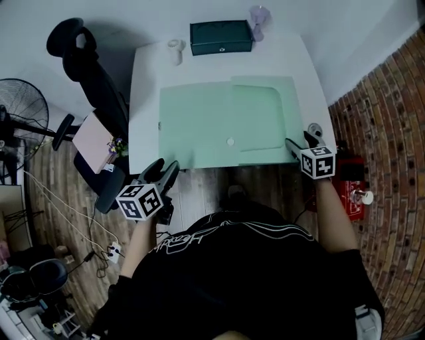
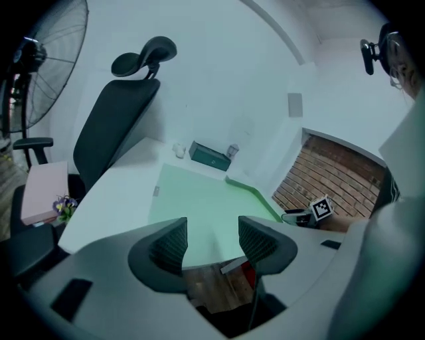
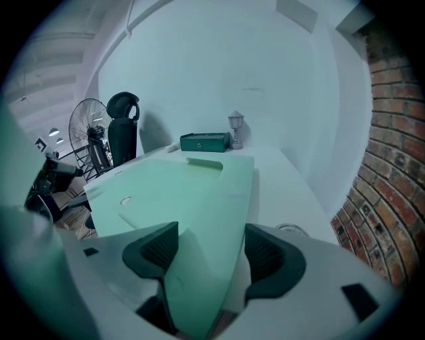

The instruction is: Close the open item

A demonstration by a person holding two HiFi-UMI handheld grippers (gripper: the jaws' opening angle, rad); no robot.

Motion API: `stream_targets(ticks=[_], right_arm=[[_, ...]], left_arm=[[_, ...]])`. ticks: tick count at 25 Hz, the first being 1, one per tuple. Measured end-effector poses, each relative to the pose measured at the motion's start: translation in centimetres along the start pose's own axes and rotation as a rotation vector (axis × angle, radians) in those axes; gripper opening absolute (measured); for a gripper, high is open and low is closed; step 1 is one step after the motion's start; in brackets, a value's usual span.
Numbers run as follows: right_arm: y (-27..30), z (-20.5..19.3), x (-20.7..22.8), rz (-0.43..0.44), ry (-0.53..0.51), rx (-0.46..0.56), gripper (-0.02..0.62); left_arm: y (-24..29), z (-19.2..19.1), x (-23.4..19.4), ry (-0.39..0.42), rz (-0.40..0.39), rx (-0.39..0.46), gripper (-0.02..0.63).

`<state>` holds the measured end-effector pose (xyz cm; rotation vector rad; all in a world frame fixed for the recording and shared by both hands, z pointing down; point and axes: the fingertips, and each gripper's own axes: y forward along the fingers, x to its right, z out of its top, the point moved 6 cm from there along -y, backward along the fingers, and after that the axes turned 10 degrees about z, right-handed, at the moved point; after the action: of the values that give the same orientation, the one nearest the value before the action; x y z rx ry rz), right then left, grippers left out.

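Observation:
A large pale green folder (image 1: 199, 123) lies flat on the white desk (image 1: 146, 80), with a flap (image 1: 257, 116) on its right part and a small white button (image 1: 230, 141) near its front edge. My right gripper (image 1: 297, 141) is at the folder's front right corner. In the right gripper view its jaws (image 3: 211, 242) stand open with the folder's corner (image 3: 192, 189) between them. My left gripper (image 1: 165, 167) hangs open off the desk's front left, nothing between its fingers (image 2: 212, 232); the folder (image 2: 199, 196) lies ahead of it.
At the desk's back stand a closed dark green box (image 1: 220, 37), a small lantern (image 1: 259, 20) and a white cup (image 1: 174, 50). A black office chair (image 1: 93, 80) and a fan (image 1: 20, 113) are on the left. A brick wall (image 1: 385, 133) is on the right.

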<state>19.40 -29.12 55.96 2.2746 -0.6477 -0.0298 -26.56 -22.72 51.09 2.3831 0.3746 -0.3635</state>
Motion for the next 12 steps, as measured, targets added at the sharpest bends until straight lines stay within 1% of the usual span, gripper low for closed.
stream_targets(ticks=[3,6,12], right_arm=[[-0.3,-0.6,-0.6,-0.002,-0.013,-0.001,0.314],[-0.5,-0.9,-1.1,-0.003,-0.031,-0.001,0.314],[-0.8,-1.5,-1.9,-0.008,-0.052,0.000,0.313]], left_arm=[[-0.8,-1.5,-1.5,-0.017,0.021,-0.008,0.244],[-1.4,-2.6,-2.5,-0.015,0.034,-0.017,0.244],[-1.6,-5.0,-4.8,-0.035,0.058,-0.065,0.244]])
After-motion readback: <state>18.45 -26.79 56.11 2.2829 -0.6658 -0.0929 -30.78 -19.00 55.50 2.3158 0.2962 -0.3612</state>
